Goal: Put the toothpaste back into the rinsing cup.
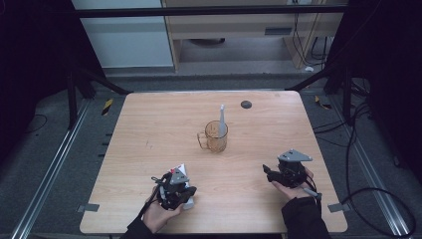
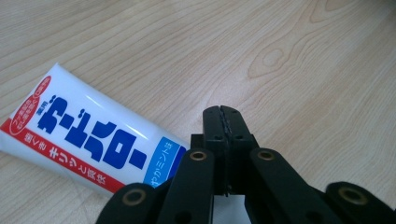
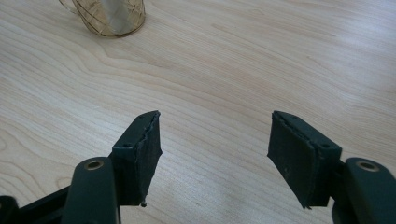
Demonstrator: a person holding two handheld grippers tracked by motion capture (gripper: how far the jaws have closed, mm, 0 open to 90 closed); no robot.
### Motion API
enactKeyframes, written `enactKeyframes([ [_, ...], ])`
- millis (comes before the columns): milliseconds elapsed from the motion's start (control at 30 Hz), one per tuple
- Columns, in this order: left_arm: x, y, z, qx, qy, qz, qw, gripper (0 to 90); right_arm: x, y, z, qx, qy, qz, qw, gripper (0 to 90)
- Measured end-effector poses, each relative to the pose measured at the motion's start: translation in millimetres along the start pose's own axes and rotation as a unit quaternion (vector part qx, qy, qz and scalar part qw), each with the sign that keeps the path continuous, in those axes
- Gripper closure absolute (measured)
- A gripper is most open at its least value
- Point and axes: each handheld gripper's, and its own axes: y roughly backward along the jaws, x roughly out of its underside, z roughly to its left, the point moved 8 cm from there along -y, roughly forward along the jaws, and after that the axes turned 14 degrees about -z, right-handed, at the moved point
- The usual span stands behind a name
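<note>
Black left hand-held gripper (image 2: 223, 112) beside toothpaste tube (image 2: 88, 135)

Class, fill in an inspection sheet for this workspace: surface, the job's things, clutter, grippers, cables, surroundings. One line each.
Surface: wooden table, pale grain, a few small dark marks left of centre.
Job's things: white toothpaste tube with blue and red print lies flat by the left gripper; clear amber glass mug near table centre holds an upright toothbrush.
Clutter: small dark round disc near the far edge.
Grippers: left gripper has jaws shut, beside the tube, nothing between them; right gripper has jaws wide open, empty, above bare wood.
Cables: several black cables on the floor to the right.
Surroundings: dark floor, metal rails, cabinets beyond the table.
</note>
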Motion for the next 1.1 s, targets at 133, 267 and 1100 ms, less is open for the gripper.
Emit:
enactKeyframes([
  [133, 2.5, 4.1, -0.5, 0.0, 0.0, 0.002, 1.0, 89.6, 1.0, -0.4, -0.7, 0.0, 0.002, 0.001, 1.0, 34.1],
  [267, 4.6, 9.2, -0.5, 0.0, 0.002, 0.003, 1.0, 89.6, 1.9, -0.6, -1.6, 0.001, 0.001, 0.003, 1.0, 34.1],
  [1100, 18.7, 32.4, 9.4, -0.009, 0.012, 0.013, 0.9998, 89.6, 3.5, 0.0, -5.1, 0.007, -0.002, 0.002, 1.0, 33.8],
])
